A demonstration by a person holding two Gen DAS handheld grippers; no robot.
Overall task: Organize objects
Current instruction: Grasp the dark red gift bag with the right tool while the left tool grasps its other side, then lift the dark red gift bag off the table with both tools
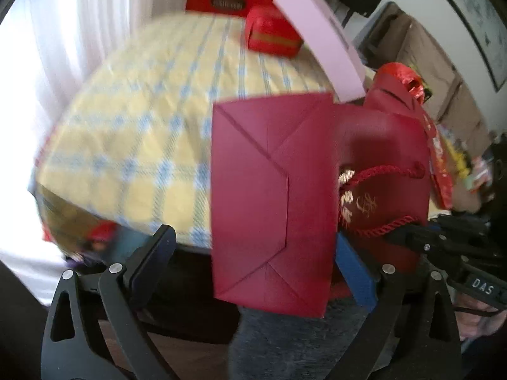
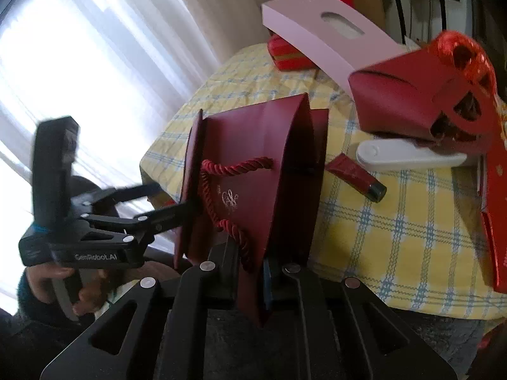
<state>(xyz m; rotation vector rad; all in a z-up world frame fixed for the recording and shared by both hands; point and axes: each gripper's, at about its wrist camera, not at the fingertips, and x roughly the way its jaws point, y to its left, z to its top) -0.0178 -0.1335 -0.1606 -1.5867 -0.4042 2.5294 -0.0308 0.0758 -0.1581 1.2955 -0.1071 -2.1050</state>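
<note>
left gripper point(image 1: 253, 259) jaws spread, right gripper point(image 2: 250, 272) clamped

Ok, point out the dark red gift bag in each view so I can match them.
Left wrist: dark red gift bag fills centre right, folded bottom toward the camera.
Right wrist: it sits at centre, its edge pinched in the right tool.
Shared landmark: the pale pink box behind it.
</note>
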